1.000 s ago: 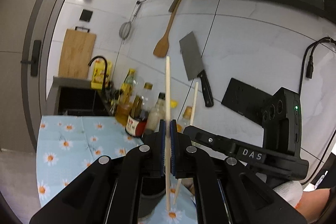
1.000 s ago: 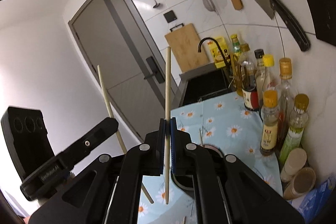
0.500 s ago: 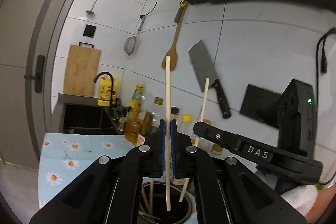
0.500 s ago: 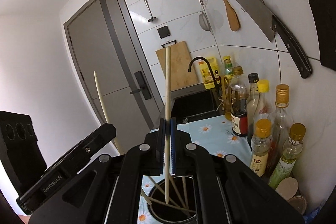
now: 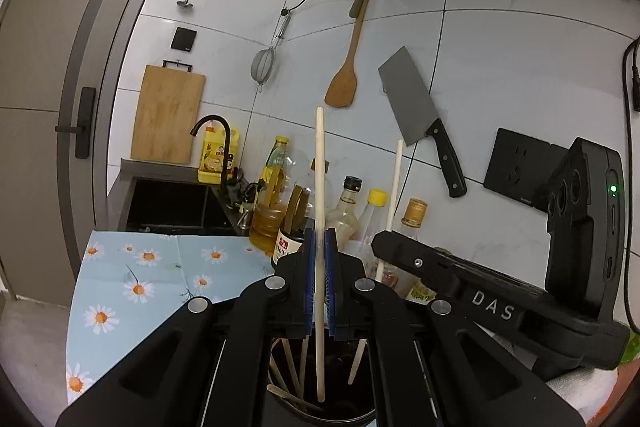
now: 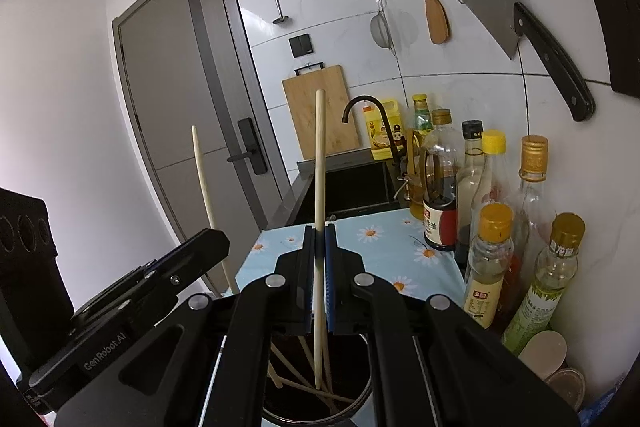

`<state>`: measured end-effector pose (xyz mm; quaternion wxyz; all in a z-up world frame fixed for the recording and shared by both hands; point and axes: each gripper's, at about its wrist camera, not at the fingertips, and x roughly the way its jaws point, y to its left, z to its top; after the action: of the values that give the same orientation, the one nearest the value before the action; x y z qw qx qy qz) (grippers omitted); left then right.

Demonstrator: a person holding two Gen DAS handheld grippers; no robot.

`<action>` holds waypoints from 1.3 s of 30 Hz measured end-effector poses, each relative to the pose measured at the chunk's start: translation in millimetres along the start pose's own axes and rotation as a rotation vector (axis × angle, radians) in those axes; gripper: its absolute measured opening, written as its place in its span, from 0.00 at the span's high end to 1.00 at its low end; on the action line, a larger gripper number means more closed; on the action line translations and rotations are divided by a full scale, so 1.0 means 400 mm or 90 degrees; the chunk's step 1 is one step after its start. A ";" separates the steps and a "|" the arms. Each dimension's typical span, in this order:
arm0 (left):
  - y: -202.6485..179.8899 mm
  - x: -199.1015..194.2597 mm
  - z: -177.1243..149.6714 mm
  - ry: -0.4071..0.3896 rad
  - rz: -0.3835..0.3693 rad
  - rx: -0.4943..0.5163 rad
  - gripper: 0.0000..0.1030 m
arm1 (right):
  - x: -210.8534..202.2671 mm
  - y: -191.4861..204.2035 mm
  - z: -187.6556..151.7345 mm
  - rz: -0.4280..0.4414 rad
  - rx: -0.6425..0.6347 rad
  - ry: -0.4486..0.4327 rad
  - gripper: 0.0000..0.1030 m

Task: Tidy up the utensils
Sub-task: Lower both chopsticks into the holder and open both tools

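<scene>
My left gripper (image 5: 319, 247) is shut on a pale wooden chopstick (image 5: 319, 163) held upright, its lower end inside a dark round utensil holder (image 5: 340, 417) that has several chopsticks in it. My right gripper (image 6: 319, 243) is shut on a second upright chopstick (image 6: 319, 155), its lower end also inside the holder (image 6: 352, 403). Each gripper shows in the other's view, the right one (image 5: 460, 279) on the right and the left one (image 6: 120, 307) on the left, each with its chopstick.
The holder stands on a blue daisy-print cloth (image 5: 136, 279). Several oil and sauce bottles (image 6: 488, 227) line the tiled wall. A black sink (image 5: 172, 203) with a faucet lies beyond. A cleaver (image 5: 416, 111), wooden spatula (image 5: 344, 75), strainer and cutting board (image 5: 168, 119) hang on the wall.
Both grippers have come down over the holder with their chopsticks. The chopsticks' lower ends now reach deeper inside the holder.
</scene>
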<state>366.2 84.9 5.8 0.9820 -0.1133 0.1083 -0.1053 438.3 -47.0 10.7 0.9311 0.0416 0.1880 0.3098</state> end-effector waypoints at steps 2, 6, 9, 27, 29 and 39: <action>-0.002 0.005 -0.009 0.006 0.001 -0.001 0.96 | 0.003 0.001 -0.007 0.000 -0.002 0.003 0.94; -0.013 0.016 -0.028 0.021 0.004 0.007 0.96 | 0.013 -0.003 -0.014 -0.002 0.002 0.010 0.94; -0.012 0.015 -0.037 0.027 0.006 0.003 0.96 | 0.014 -0.007 -0.016 0.000 0.010 0.017 0.94; 0.001 -0.049 -0.024 0.047 0.003 -0.032 0.83 | -0.042 -0.012 -0.011 0.011 0.043 0.035 0.85; 0.008 -0.065 -0.021 0.046 0.008 -0.049 0.81 | -0.054 -0.012 -0.008 0.013 0.040 0.039 0.85; 0.005 -0.165 -0.003 0.051 0.002 -0.078 0.75 | -0.142 0.020 0.013 0.049 0.032 0.059 0.72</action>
<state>303.5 101.9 16.4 0.9682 -0.1690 0.1537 -0.1016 393.9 -73.9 35.2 0.9074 0.0582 0.2367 0.3424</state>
